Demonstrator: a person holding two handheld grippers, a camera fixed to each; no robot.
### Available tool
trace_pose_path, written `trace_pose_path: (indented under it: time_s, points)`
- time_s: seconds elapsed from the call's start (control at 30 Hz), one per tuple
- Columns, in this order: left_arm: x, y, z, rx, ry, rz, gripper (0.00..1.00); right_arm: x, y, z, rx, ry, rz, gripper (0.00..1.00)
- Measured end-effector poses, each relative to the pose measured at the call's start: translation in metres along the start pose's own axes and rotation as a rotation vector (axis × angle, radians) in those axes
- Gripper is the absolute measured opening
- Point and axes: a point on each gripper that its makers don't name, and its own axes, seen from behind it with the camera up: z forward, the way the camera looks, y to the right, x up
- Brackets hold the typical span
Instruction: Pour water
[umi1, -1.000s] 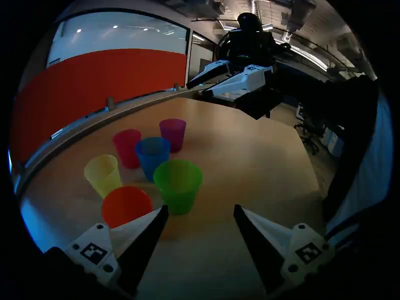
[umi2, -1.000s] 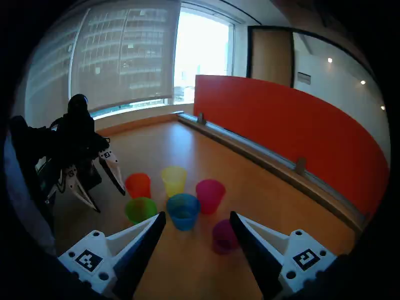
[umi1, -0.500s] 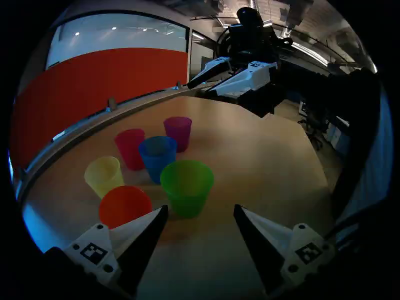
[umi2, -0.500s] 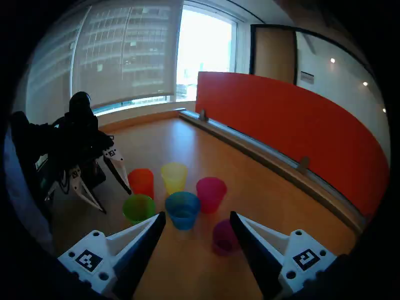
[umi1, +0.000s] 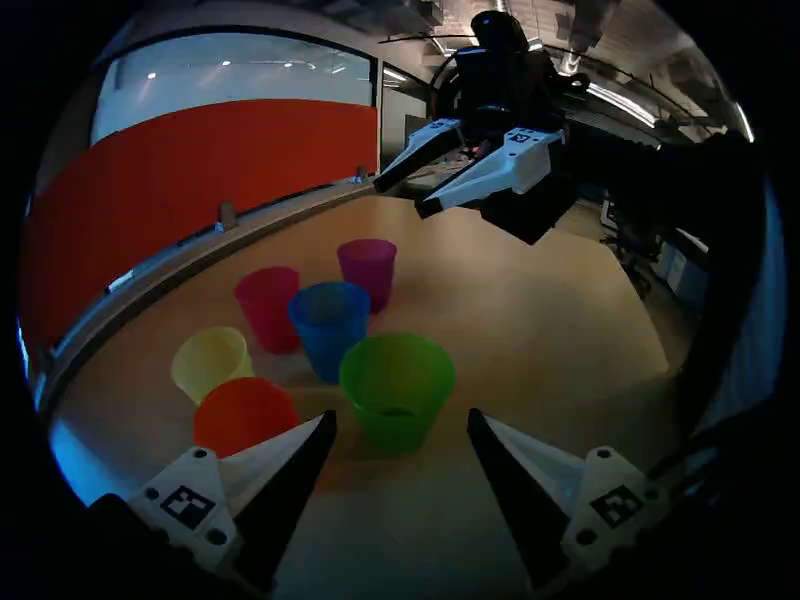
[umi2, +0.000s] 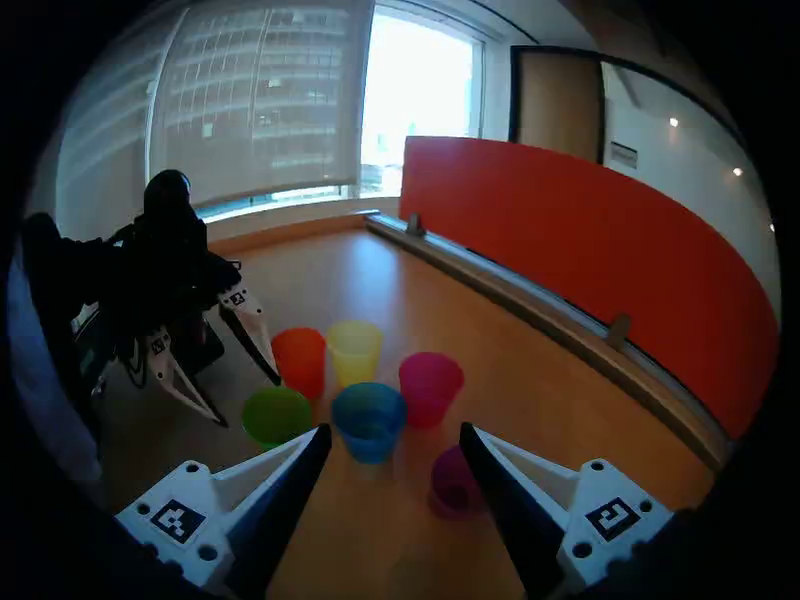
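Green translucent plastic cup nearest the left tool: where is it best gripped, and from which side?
Grip the green translucent plastic cup across its upper wall under the rim: it stands upright and widens upward, so it likely won't slip through. Come in from the left tool's side; that face is bare; the blue plastic cup and orange plastic cup sit beyond and beside it.

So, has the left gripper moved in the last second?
Yes. In the left gripper view the green cup has grown and slid toward the gap between the open fingers of the left gripper, so it has advanced toward that cup.
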Motion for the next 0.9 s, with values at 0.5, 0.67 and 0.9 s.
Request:
trace_pose_path:
  time_s: [0.5,0.67,0.9]
  points:
    - [0.007,-0.001,0.019,-0.014,0.011,0.016,0.97,-0.011,-0.001,0.017,0.018,-0.02,-0.015,1.0]
    - [0.008,0.001,0.026,-0.021,0.016,0.02,0.97,-0.014,-0.001,0.022,0.02,-0.024,-0.015,1.0]
    - [0.011,0.001,0.034,-0.027,0.019,0.014,0.97,-0.016,0.001,0.027,0.019,-0.029,-0.011,1.0]
